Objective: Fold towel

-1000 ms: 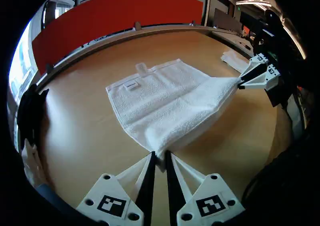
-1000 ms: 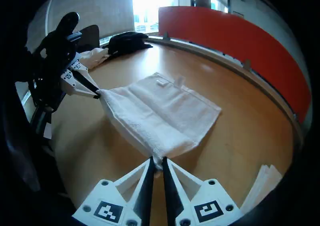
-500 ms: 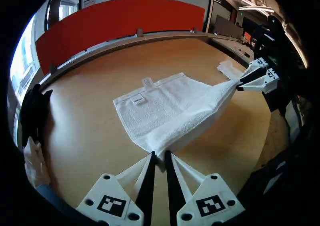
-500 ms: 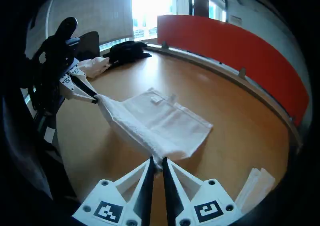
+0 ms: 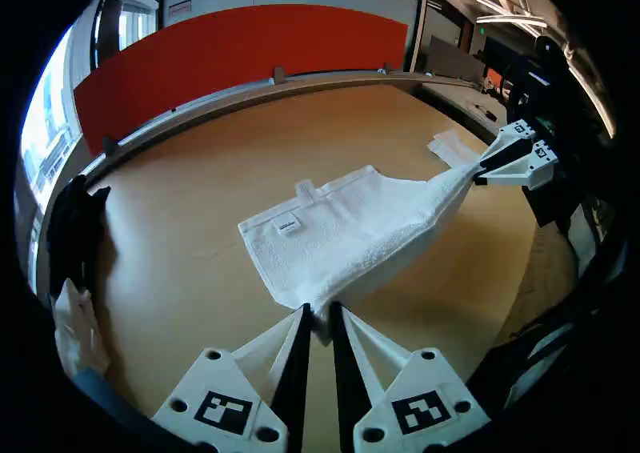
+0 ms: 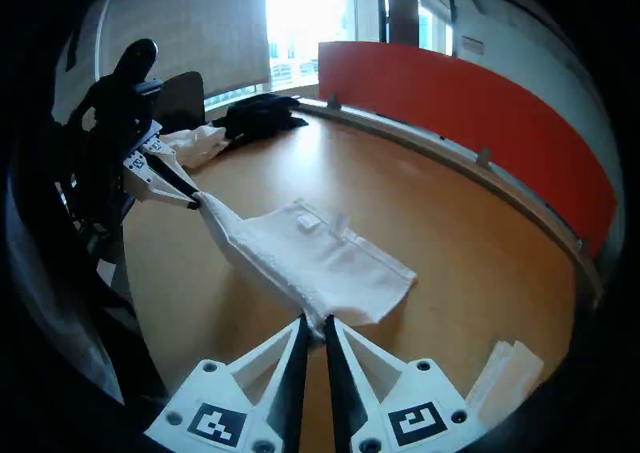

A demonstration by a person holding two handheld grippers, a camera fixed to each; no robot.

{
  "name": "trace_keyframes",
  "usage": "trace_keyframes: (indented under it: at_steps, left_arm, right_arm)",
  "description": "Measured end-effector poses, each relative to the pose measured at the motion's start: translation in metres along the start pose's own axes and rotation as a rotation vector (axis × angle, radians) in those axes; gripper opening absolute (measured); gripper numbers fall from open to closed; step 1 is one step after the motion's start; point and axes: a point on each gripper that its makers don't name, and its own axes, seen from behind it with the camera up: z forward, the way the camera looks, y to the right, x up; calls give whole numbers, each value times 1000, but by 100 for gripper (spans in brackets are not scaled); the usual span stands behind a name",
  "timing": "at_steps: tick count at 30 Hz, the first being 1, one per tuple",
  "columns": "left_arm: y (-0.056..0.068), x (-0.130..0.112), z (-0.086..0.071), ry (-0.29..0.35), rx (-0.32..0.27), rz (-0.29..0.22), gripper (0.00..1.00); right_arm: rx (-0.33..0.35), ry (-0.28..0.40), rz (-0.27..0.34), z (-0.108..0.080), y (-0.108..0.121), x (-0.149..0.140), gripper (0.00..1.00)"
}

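Surface: wooden desk (image 5: 184,197), red partition (image 5: 240,45) behind.
Towel (image 5: 344,229): far half on desk, near edge lifted taut for folding.
Left hand-held gripper (image 5: 318,325): clenched on one corner.
Right hand-held gripper (image 6: 314,329): clenched on the other.

An office: a long wooden desk (image 5: 200,181) backed by a red divider panel (image 5: 240,53), ceiling strip lights (image 5: 512,19) beyond.

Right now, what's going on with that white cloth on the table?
A person is folding a white towel with two handheld tools. The left gripper and the right gripper each have their jaws shut on a corner of one edge, held up off the wooden table. The towel's far part lies flat.
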Motion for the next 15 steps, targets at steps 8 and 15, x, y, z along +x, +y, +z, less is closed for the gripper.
trace_keyframes:
  at_steps: [8,15]
  left_arm:
    - [3,6,-13,6,-8,-1,18]
    - [5,8,-17,11,-10,1,18]
  right_arm:
    - [6,10,5,-9,-4,7,15]
    - [8,15,8,-14,-5,9,15]
